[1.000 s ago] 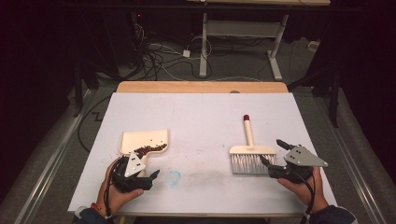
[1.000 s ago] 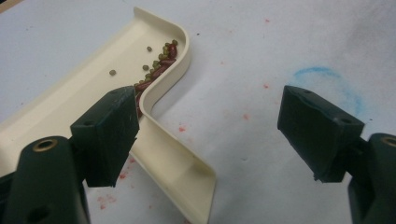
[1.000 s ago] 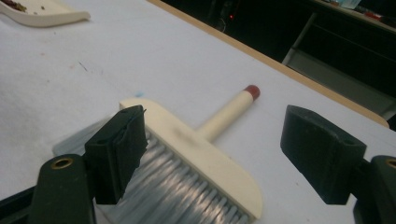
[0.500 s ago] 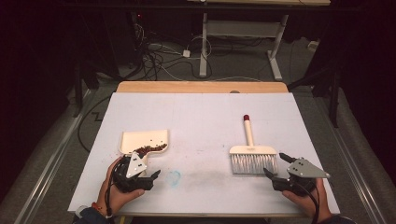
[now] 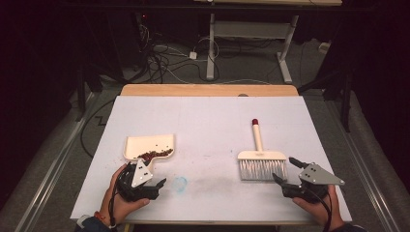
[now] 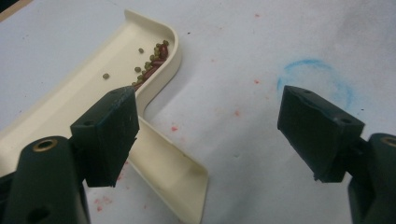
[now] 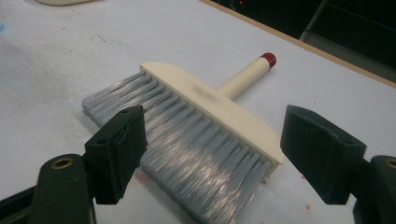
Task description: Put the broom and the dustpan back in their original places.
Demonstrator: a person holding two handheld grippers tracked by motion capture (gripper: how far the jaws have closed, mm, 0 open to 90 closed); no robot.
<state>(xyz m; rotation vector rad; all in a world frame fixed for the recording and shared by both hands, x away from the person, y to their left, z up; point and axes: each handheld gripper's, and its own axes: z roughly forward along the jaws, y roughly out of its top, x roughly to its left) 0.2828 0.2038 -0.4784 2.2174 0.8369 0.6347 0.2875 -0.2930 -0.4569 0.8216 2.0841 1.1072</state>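
A cream dustpan (image 5: 145,143) lies at the near left of the white table, with a small heap of red and green beans (image 5: 155,154) against its rim. My left gripper (image 5: 147,176) stands open just in front of it. In the left gripper view its left jaw hangs over the dustpan (image 6: 79,93) where the handle starts, and the beans (image 6: 152,63) lie beyond it. A cream brush (image 5: 261,158) with grey bristles and a red-tipped handle lies at the near right. My right gripper (image 5: 284,169) is open and points at the bristles of the brush (image 7: 201,140), holding nothing.
A faint blue ring (image 5: 180,183) is drawn on the table cover (image 5: 208,121) between the two grippers. The table's front edge runs just behind both hands. Beyond the wooden far edge (image 5: 208,90) there are cables and desk legs on the floor.
My right gripper has drawn back a little toward the table's front edge, away from the brush. The left gripper, dustpan and brush have stayed put.
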